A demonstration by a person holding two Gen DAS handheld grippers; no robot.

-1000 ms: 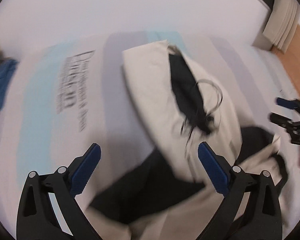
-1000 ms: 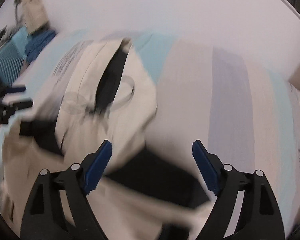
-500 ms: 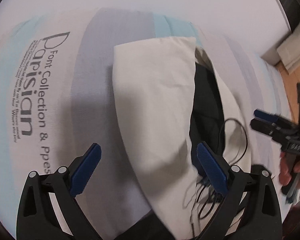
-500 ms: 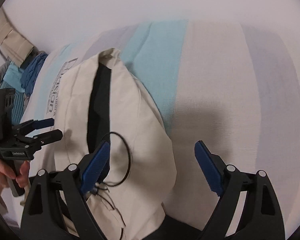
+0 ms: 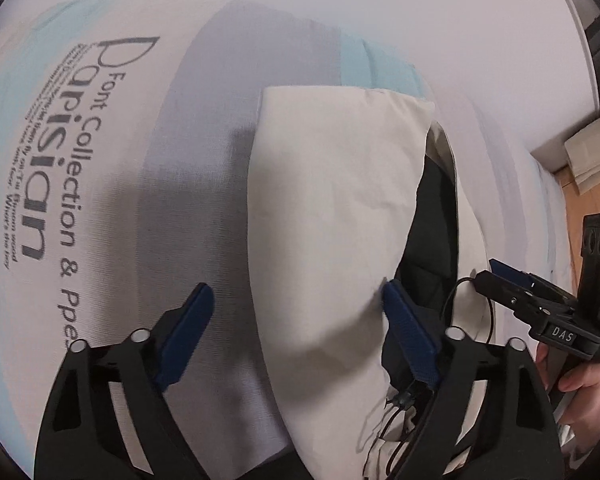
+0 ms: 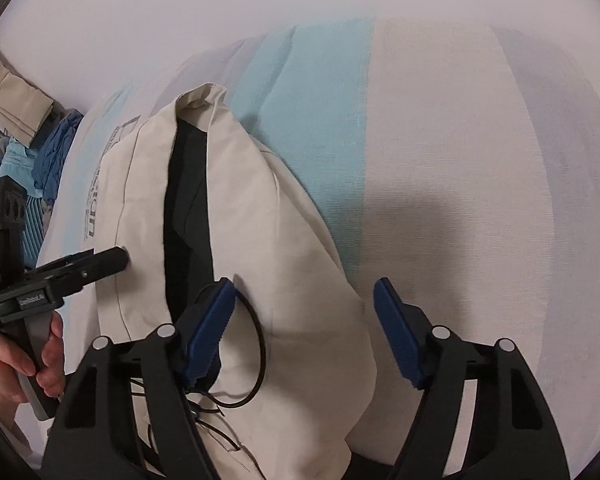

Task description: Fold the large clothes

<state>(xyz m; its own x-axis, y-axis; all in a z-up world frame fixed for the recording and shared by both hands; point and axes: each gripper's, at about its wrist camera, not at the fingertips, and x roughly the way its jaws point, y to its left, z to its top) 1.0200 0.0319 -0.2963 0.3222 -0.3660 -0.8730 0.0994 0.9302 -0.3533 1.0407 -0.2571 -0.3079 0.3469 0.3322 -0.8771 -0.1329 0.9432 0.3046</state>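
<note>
The cream garment (image 5: 332, 216), with a black lining and a black drawstring (image 6: 256, 344), lies on the striped bedsheet (image 5: 140, 184). The left gripper (image 5: 296, 336) stands spread, its jaws having just been closing; the garment's left fold lies between them, the right pad at its edge. The right gripper (image 6: 304, 332), likewise spread and just closing, straddles the garment's right fold, its left pad beside the drawstring.
</note>
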